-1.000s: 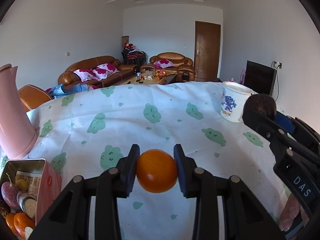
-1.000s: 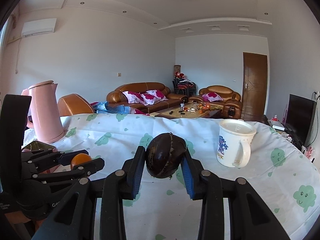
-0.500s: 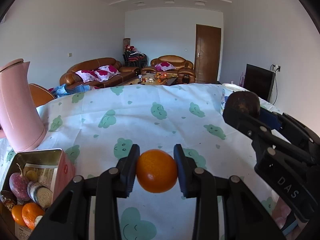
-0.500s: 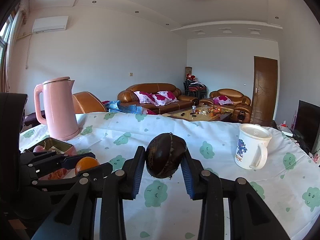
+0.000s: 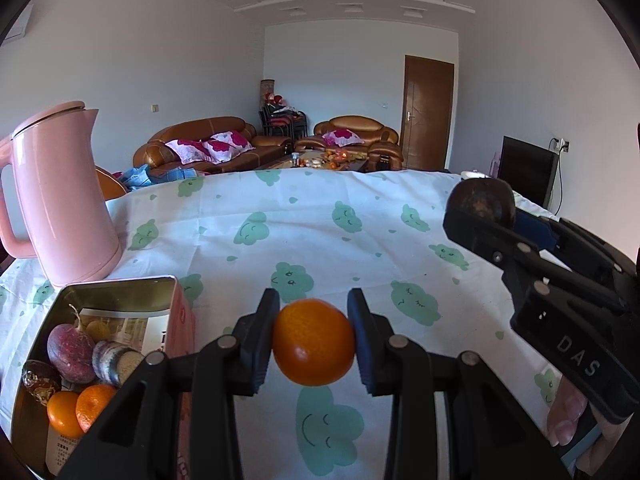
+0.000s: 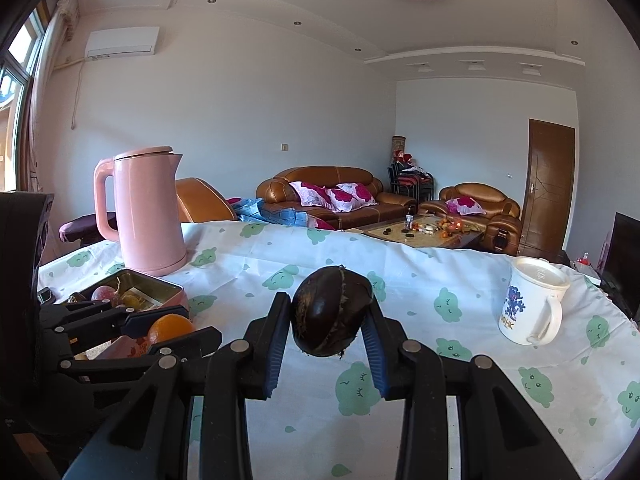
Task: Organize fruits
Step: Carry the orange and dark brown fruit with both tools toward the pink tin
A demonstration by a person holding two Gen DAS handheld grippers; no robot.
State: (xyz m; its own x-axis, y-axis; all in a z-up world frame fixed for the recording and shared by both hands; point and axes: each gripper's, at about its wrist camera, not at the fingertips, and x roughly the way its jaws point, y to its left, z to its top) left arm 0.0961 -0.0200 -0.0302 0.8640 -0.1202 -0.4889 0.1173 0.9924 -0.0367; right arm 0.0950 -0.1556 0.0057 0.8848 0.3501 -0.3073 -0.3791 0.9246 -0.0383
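Observation:
My left gripper [image 5: 313,340] is shut on an orange [image 5: 313,342], held above the tablecloth just right of a metal tin [image 5: 120,292]. The tin holds two small oranges [image 5: 78,410], a purple fruit [image 5: 70,346] and other pieces. My right gripper [image 6: 328,316] is shut on a dark brown round fruit [image 6: 330,316]. In the left wrist view that dark fruit [image 5: 482,204] shows at the right, higher than the orange. In the right wrist view the left gripper [image 6: 168,330] with its orange [image 6: 170,328] sits at the lower left beside the tin [image 6: 160,288].
A pink kettle [image 5: 60,196] stands behind the tin at the left. A white mug [image 6: 532,300] sits at the table's right side. A white tablecloth with green cloud prints [image 5: 320,232] covers the table. Sofas and a coffee table lie beyond.
Both grippers have moved left across the table with their fruit. The tin and the kettle have come further into view, and the mug has slid to the right.

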